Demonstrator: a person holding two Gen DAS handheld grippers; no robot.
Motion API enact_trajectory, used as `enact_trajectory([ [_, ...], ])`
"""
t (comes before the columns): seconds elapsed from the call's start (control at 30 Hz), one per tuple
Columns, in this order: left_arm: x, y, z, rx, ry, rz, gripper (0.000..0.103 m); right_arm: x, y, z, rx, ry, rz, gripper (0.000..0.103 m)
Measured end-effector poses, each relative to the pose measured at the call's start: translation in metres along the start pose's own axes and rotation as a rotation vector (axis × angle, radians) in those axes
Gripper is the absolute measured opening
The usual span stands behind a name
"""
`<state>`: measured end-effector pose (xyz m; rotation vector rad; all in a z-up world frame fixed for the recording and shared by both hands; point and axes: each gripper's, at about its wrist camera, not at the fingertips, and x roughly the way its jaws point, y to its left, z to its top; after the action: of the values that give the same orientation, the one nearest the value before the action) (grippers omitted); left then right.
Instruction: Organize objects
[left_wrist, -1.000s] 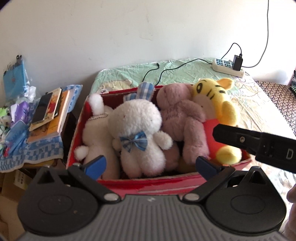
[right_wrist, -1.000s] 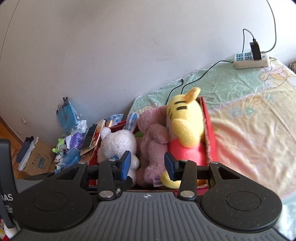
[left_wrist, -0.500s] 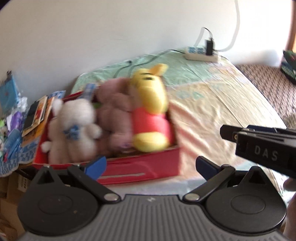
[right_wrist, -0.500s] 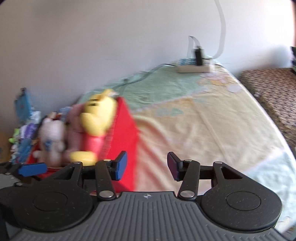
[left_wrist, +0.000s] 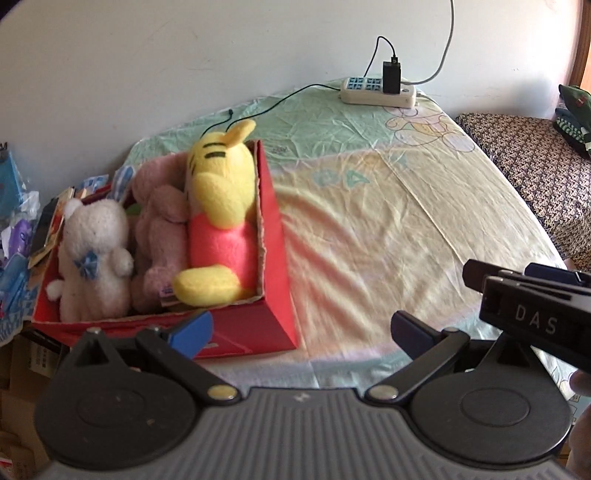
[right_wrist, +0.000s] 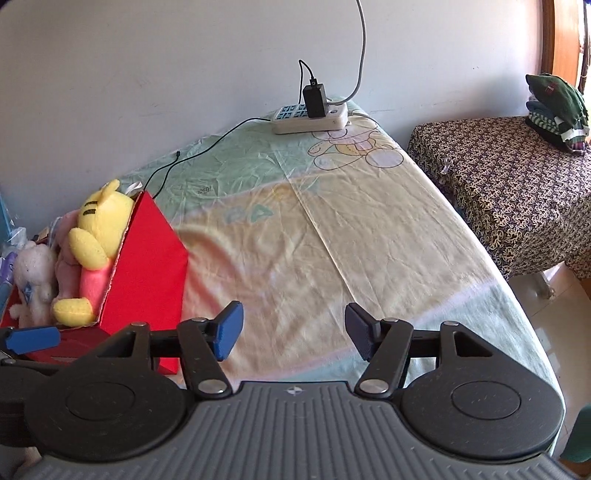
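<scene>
In the left wrist view, the left gripper (left_wrist: 301, 330) is held above the near edge of the bed (left_wrist: 388, 221), and its jaws are spread wide with nothing between them. A red box (left_wrist: 275, 236) is seen on the left part of the bed, near the wall. Three soft toys are packed inside it, side by side: a yellow plush (left_wrist: 219, 218) in a pink shirt against the right wall of the box, a pink plush (left_wrist: 160, 229) in the middle, and a white plush (left_wrist: 98, 251) with a blue bow on the left. A white power strip (left_wrist: 378, 90) with a black charger (left_wrist: 391, 77) plugged into it is placed at the far end of the bed, and a thin black cable (left_wrist: 280, 101) is laid from it toward the box. The right gripper (left_wrist: 532, 314) (marked with the letters DAS) is visible at the right edge, above the sheet.

In the right wrist view, the right gripper (right_wrist: 293, 334) is held over the bare sheet, and its jaws are also parted and hold nothing. The red box (right_wrist: 147, 269) is found at the left, well apart from these jaws, with the yellow plush (right_wrist: 99, 229) leaning on its right wall. A blue finger (right_wrist: 33, 338) of the left gripper is seen at the left border. A surface with a patterned brown cloth (right_wrist: 509, 184) stands beside the bed, and folded clothes (right_wrist: 557, 107) are stacked on it
</scene>
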<state>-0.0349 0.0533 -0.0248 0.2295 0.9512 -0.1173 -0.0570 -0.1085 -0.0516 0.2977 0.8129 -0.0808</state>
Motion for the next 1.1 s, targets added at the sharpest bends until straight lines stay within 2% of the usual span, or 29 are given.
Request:
enact_trajectory([
  [0.2,-0.01,0.022,0.007,-0.035,-0.033,0.009,0.103,-0.008,0.019,0.01,-0.012,-0.024,0.016,0.067],
  [0.53,-0.024,0.094,0.011,-0.115,-0.106,0.077,0.103,-0.03,0.092,0.021,-0.054,-0.095,0.102,0.072],
  [0.8,-0.022,0.155,0.0,-0.163,-0.104,0.131,0.103,-0.029,0.148,0.012,-0.101,-0.103,0.137,0.075],
  [1.1,-0.018,0.208,-0.015,-0.194,-0.111,0.131,0.103,-0.014,0.195,0.003,-0.148,-0.111,0.141,0.078],
])
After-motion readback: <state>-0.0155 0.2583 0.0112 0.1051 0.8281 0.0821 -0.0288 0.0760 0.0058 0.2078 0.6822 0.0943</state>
